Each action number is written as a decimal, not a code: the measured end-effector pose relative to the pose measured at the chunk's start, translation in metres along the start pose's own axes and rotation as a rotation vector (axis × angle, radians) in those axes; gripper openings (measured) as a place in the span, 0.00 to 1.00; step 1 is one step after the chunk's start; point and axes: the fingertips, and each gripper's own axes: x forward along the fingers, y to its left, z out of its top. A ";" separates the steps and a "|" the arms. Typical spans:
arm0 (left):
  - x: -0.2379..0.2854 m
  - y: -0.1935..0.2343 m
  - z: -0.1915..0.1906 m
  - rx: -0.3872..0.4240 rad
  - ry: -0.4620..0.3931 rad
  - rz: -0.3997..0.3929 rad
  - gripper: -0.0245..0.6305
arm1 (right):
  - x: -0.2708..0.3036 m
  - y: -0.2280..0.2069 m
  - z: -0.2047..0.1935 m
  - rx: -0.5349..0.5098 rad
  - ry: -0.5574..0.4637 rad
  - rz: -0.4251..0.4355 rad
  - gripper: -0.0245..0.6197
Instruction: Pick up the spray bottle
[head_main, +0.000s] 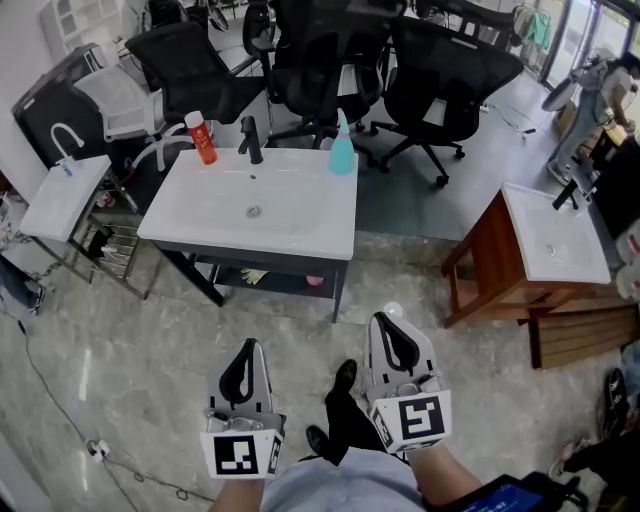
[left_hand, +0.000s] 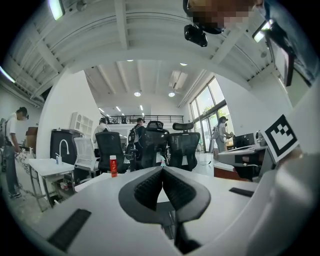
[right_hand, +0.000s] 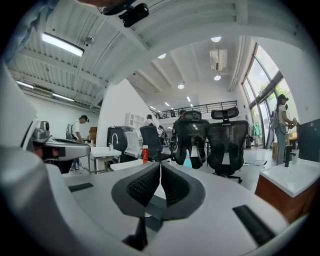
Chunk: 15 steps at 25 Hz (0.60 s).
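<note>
The teal spray bottle (head_main: 342, 145) stands upright on the back right rim of the white sink basin (head_main: 300, 215), to the right of the black faucet (head_main: 250, 140). It also shows small in the right gripper view, as the teal bottle (right_hand: 187, 161) just right of the jaw tips. A red bottle (head_main: 203, 137) stands at the basin's back left. Both grippers hang low over the floor, well short of the basin. The left gripper (head_main: 249, 347) and the right gripper (head_main: 386, 320) point level toward the sink, jaws shut with nothing between them.
Black office chairs (head_main: 330, 60) crowd behind the basin. A second sink on a wooden stand (head_main: 555, 235) is at the right, a smaller sink (head_main: 65, 195) at the left. The person's shoe (head_main: 344, 376) is between the grippers. People stand in the background.
</note>
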 end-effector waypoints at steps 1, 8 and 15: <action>0.011 0.000 -0.001 0.003 0.005 -0.002 0.06 | 0.009 -0.006 -0.001 0.005 -0.001 -0.002 0.07; 0.106 0.000 -0.006 0.070 0.028 -0.035 0.06 | 0.094 -0.072 0.000 0.019 -0.037 -0.051 0.07; 0.212 0.000 0.005 0.110 0.061 -0.056 0.06 | 0.177 -0.143 0.004 0.043 -0.013 -0.094 0.07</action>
